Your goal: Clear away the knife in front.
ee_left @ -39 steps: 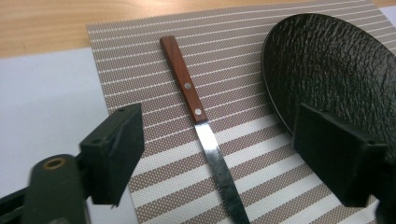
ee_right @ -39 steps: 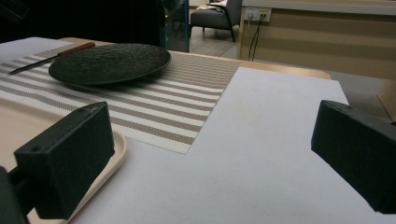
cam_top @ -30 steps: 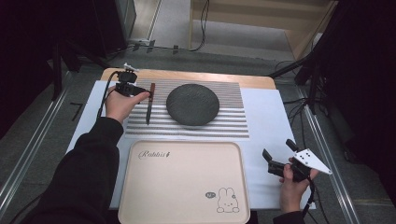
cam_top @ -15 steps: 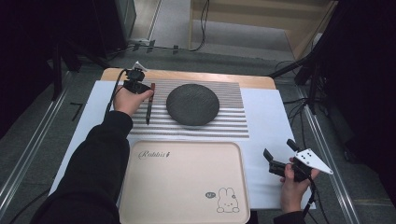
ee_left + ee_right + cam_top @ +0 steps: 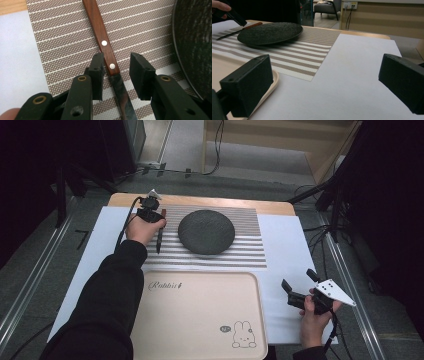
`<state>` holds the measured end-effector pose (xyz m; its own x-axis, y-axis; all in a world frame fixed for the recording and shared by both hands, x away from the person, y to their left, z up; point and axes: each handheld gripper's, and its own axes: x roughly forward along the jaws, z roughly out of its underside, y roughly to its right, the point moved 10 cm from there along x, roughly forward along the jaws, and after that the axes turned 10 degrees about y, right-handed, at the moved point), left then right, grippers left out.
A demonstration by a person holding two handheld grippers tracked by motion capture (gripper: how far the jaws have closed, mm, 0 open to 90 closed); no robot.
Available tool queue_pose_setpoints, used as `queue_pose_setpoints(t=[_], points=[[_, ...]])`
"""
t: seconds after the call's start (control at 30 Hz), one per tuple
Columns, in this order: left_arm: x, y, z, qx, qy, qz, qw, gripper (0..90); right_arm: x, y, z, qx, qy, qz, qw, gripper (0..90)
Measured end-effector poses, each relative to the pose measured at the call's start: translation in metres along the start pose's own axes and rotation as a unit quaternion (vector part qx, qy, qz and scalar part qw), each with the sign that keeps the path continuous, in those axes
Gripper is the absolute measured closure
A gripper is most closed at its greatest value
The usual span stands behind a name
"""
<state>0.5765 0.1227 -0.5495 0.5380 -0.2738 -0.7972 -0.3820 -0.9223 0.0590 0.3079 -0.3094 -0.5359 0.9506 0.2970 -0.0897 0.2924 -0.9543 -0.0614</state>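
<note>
A knife (image 5: 159,240) with a brown wooden handle (image 5: 100,37) and steel blade (image 5: 121,92) lies on the striped placemat (image 5: 245,250), left of a dark round plate (image 5: 206,231). My left gripper (image 5: 151,215) points down over it. In the left gripper view its jaws straddle the knife where handle meets blade (image 5: 117,60). They have just been closing, and a gap still shows at the right pad (image 5: 140,72). My right gripper (image 5: 298,279) rests open at the near right on the white sheet, nothing between its jaws (image 5: 327,80).
A beige tray (image 5: 200,320) with a rabbit drawing lies in front of the placemat, its rim (image 5: 274,77) beside my right gripper. The plate (image 5: 269,31) sits close to the right of the knife. The wooden table edge (image 5: 200,201) lies beyond the placemat.
My left hand has moved right and down onto the knife, and its jaws have narrowed around it. The right hand has stayed still.
</note>
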Motion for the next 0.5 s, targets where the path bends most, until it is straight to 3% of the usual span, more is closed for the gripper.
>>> queue_pose_setpoints(t=[0.5], points=[[0.016,-0.002,0.004,-0.005,-0.004,-0.028,0.9996,66.6,0.0,0.0,0.001,0.001,-0.003,0.0,1.0,0.0]])
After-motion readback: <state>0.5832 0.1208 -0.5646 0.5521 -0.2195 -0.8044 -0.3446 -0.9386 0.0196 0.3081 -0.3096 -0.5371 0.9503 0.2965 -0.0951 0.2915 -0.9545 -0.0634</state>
